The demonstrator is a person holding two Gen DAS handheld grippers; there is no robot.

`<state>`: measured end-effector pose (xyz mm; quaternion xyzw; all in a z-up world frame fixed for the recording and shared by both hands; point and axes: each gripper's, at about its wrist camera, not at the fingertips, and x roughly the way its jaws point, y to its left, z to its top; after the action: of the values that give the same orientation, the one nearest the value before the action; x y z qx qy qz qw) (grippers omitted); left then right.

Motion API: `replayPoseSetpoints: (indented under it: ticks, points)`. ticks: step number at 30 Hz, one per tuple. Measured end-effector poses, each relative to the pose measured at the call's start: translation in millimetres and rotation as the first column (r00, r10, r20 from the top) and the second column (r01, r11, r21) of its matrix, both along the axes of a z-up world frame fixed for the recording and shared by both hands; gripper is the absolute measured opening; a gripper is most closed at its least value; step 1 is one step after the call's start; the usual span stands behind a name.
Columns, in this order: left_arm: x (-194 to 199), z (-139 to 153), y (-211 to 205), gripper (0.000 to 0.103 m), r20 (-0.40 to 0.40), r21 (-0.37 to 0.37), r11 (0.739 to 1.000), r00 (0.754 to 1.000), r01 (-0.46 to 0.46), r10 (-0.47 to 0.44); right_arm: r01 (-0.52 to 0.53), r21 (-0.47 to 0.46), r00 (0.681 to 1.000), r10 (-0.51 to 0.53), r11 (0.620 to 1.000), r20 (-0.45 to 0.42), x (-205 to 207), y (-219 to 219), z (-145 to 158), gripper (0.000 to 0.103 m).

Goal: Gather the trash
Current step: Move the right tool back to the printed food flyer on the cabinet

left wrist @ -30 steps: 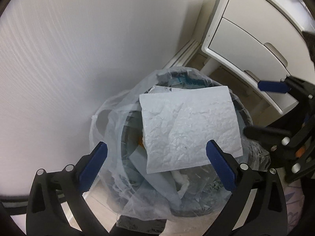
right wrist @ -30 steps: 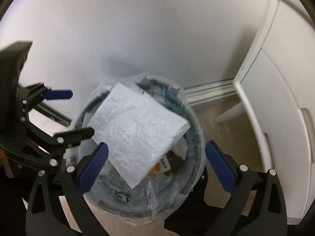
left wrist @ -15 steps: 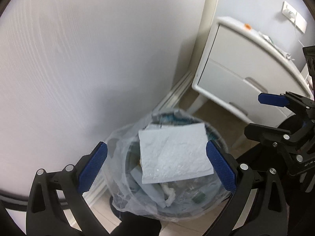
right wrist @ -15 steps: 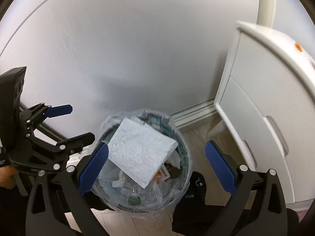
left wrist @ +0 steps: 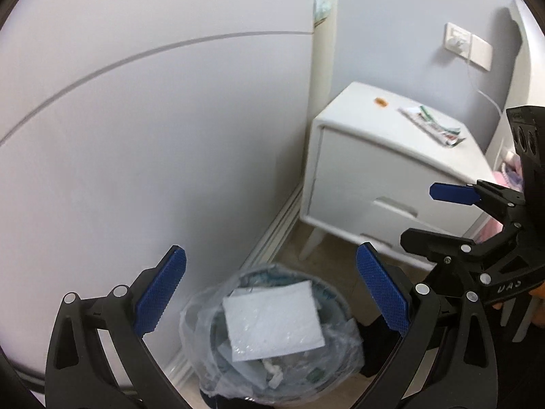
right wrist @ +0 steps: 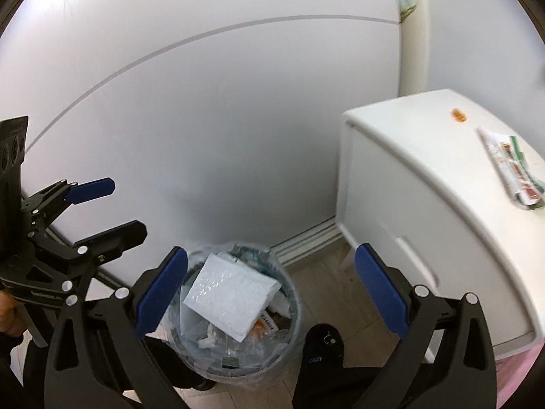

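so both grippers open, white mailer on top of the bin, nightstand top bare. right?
Not bare. The right wrist view shows a wrapper and a small orange bit on the nightstand. The rest holds: left gripper and right gripper open, mailer atop the bin.

crinkly clear plastic liner (left wrist: 204, 320) holds a white bubble-textured mailer (left wrist: 272, 320); glossy white nightstand (left wrist: 385, 184).
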<state>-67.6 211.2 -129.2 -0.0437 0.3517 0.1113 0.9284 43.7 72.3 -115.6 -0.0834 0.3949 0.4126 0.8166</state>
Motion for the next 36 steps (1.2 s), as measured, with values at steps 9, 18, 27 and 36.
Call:
replayPoseSetpoints:
  ticks: [9, 18, 27, 36]
  points:
    - [29.5, 32.4, -39.2, 0.097, 0.038, 0.033, 0.994, 0.994, 0.1, -0.101, 0.104, 0.047, 0.994, -0.105, 0.994, 0.034, 31.6, -61.8, 32.0, 0.096]
    - [71.1, 52.3, -73.8, 0.097, 0.056, 0.03, 0.98, 0.979, 0.197, -0.198, 0.214, 0.063, 0.975, -0.217, 0.975, 0.048, 59.3, -118.4, 41.5, 0.096]
    - [122.8, 67.4, -97.6, 0.097, 0.066, 0.01, 0.962, 0.96, 0.273, -0.273, 0.301, 0.071, 0.951, -0.305, 0.951, 0.056, 87.7, -162.1, 47.0, 0.096]
    - [176.6, 68.8, -112.0, 0.097, 0.08, 0.011, 0.957, 0.954, 0.289, -0.289, 0.366, 0.077, 0.928, -0.37, 0.928, 0.044, 122.2, -195.0, 42.7, 0.096]
